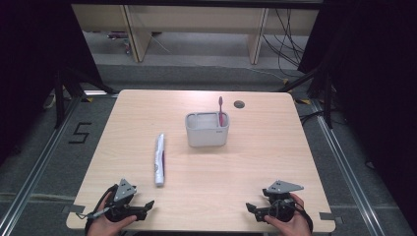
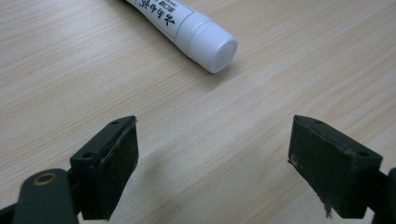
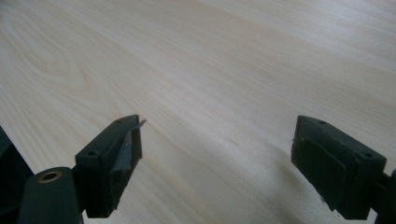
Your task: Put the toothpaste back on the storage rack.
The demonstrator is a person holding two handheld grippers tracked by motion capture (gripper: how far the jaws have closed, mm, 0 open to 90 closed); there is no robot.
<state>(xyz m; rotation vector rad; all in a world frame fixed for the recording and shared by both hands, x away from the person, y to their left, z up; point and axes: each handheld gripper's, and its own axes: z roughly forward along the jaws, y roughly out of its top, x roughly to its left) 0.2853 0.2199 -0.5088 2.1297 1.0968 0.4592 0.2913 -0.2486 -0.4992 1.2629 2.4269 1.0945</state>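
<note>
Both claws are resting spread and empty: left claw (image 1: 146, 206), right claw (image 1: 252, 209). A smooth white plastic toothpaste tube (image 1: 159, 159) is lying on the pale wood-grain tabletop (image 1: 206, 172) near the left claw. A pink toothbrush (image 1: 221, 110) is standing in a grey rectangular holder (image 1: 207, 130).

Grey carpet floor (image 1: 59, 147) — black curtains (image 1: 29, 59), pale wooden furniture (image 1: 196, 22) behind.
</note>
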